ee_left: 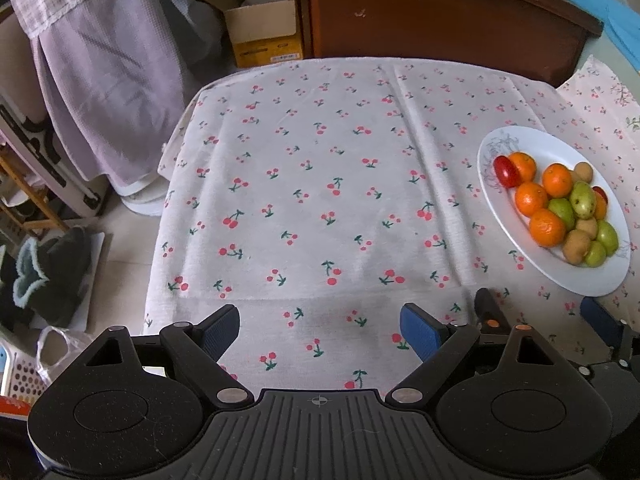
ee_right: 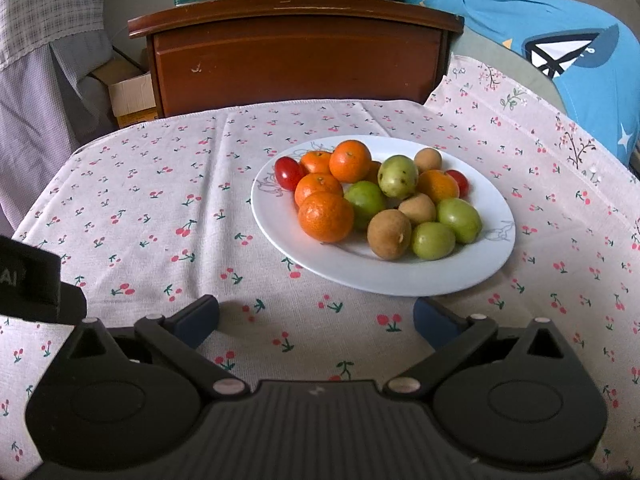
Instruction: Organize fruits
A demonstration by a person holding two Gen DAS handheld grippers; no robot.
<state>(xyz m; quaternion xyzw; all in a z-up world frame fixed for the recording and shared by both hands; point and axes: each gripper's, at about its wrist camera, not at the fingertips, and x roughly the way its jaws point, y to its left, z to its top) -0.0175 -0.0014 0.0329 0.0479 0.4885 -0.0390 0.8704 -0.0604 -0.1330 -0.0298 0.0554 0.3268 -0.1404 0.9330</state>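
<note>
A white plate [ee_right: 384, 276] on the cherry-print tablecloth [ee_right: 160, 208] carries a pile of fruit: several oranges [ee_right: 326, 216], several green fruits [ee_right: 434, 240], brown fruits [ee_right: 389, 234] and red tomatoes [ee_right: 289, 173]. In the left wrist view the same plate [ee_left: 516, 236] lies at the right. My right gripper [ee_right: 316, 318] hovers just in front of the plate's near rim, open, with nothing between its blue pads. My left gripper [ee_left: 320, 330] stands open over bare cloth, left of the plate. The right gripper [ee_left: 536, 312] shows beside it.
A brown wooden cabinet [ee_right: 296, 56] stands behind the table. A cardboard box [ee_left: 262, 26] and hanging lilac cloth [ee_left: 108, 92] are at the back left. A blue cushion [ee_right: 560, 56] lies at the right. Bags and a basket sit on the floor at the left [ee_left: 52, 272].
</note>
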